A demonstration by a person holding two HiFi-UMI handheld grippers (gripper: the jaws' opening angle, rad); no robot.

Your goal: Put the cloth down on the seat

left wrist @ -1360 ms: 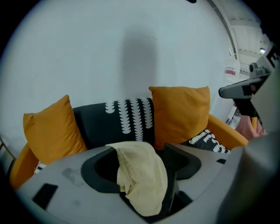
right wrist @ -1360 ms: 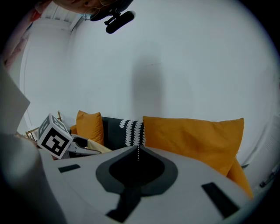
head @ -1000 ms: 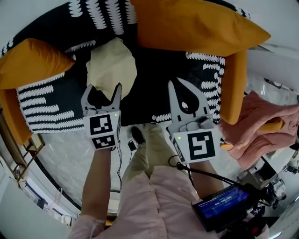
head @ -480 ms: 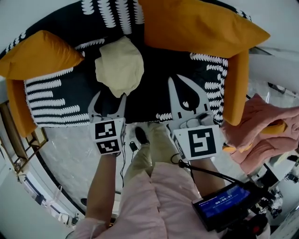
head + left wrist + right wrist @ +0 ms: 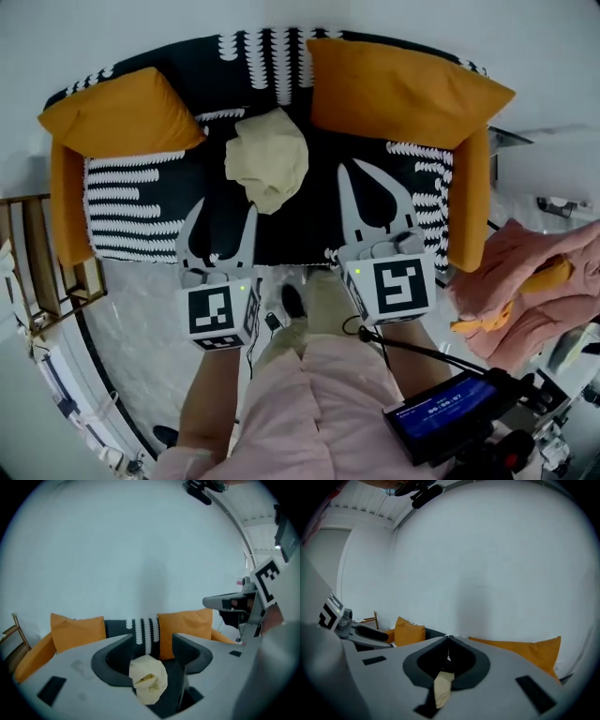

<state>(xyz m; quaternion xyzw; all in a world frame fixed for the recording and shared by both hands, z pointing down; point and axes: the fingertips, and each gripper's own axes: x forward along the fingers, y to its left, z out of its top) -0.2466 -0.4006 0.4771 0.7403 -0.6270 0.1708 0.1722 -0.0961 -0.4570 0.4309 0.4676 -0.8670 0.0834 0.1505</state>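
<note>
Left tongs [image 5: 225,208] hang spread wide over the front edge of the bench [image 5: 141,202], nothing pinched between the jaws. In the left gripper view the cream cloth [image 5: 269,159] lines up in the gap between them, and no jaw closes on it. Right tongs [image 5: 355,171] are pressed together, tips meeting, and reach in from the front edge toward the bench's right half. A cream sliver shows through the opening below their tips in the right gripper view; I cannot tell what it is.

From my remote station, the cloth reads as a crumpled heap lying on the black seat, near the back edge and about midway along the bench. Its front point comes down just beside the inner jaw of the left tongs; whether they touch I cannot tell. It sits well apart from the right tongs.

One orange cushion [image 5: 117,117] fills the back left corner of the bench, and a larger orange cushion [image 5: 398,89] leans at the back right corner, with the cloth between them. Orange armrests run down both side edges. Off the bench's right edge lies a pile of pink fabric [image 5: 534,281]. A wooden frame [image 5: 37,262] stands off the left edge. A small screen [image 5: 441,408] glows at the person's right side.
</note>
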